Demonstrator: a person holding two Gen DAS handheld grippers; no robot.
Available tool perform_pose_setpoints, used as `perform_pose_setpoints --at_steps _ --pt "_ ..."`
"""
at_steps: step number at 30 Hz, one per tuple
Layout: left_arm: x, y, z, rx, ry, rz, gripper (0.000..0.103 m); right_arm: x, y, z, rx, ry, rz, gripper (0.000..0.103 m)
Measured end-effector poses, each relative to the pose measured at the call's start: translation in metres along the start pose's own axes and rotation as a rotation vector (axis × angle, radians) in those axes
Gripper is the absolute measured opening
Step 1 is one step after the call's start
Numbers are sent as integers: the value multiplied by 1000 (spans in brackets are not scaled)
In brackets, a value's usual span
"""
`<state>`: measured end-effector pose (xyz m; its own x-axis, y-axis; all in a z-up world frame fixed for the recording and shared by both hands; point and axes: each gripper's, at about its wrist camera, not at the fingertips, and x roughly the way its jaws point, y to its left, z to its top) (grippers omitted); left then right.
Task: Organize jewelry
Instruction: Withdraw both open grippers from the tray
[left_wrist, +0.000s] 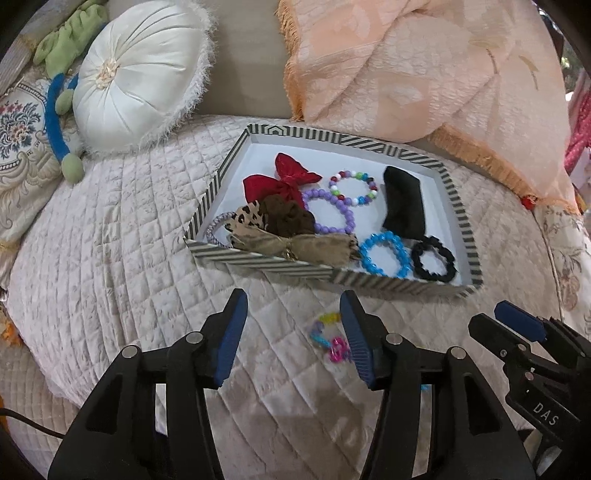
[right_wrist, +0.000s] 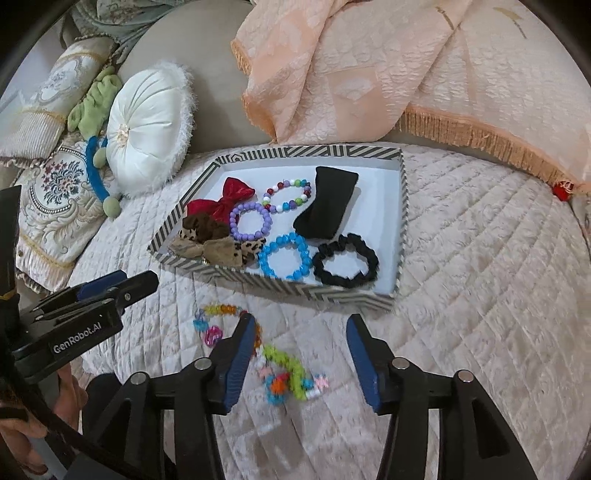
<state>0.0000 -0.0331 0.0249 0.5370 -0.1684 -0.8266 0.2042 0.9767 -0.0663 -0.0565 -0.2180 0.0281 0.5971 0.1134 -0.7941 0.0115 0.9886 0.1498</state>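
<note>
**A:** What did the scene hold, and where was the jewelry?

**B:** A striped tray (right_wrist: 400, 221) sat on a quilted bedspread (right_wrist: 480, 258), with cushions and a peach throw beyond it. Inside the tray lay most of the pieces: a red bow (right_wrist: 221, 201) at the far left, a multicoloured bead bracelet (right_wrist: 286, 194) beside it, a purple bead bracelet (right_wrist: 251, 221), a blue bead bracelet (right_wrist: 284, 256) near the front wall, a black scrunchie (right_wrist: 345, 264) at the near right, a black pouch (right_wrist: 325, 206) behind that, and brown and leopard-print hair pieces (right_wrist: 210, 240) bunched at the near left.

**A:** So what was left to tidy?

**B:** One colourful plastic chain necklace (right_wrist: 284, 373) was outside the tray, strung loosely across the bedspread just in front of the near wall. By my judgement the sorting was nearly done, with this strand the only piece visibly left out.

**A:** What were the grippers doing?

**B:** The right gripper (right_wrist: 301, 358) pointed down at the strand, its blue pads spread apart with part of the chain lying between them, not pinched. The left gripper (left_wrist: 293, 341) was also spread wide and gripped nothing; the chain's far end sat just beside its right finger. Both hovered close together, near the tray's front edge.

**A:** And the next step?

**B:** Probably to lift the chain and lay it in the tray's bare patch.
</note>
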Motion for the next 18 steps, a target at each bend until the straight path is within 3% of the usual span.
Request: perform_pose_setpoints --at_steps 8,14,18 --pt "-25 -6 -24 7 -21 -121 53 -31 -9 -30 14 -6 -12 54" --pt "-37 -18 -47 59 -11 -166 53 -47 -16 -52 36 -16 -3 54" --pt "-44 -24 -57 88 -16 -153 53 -57 -18 -59 38 -28 -5 54"
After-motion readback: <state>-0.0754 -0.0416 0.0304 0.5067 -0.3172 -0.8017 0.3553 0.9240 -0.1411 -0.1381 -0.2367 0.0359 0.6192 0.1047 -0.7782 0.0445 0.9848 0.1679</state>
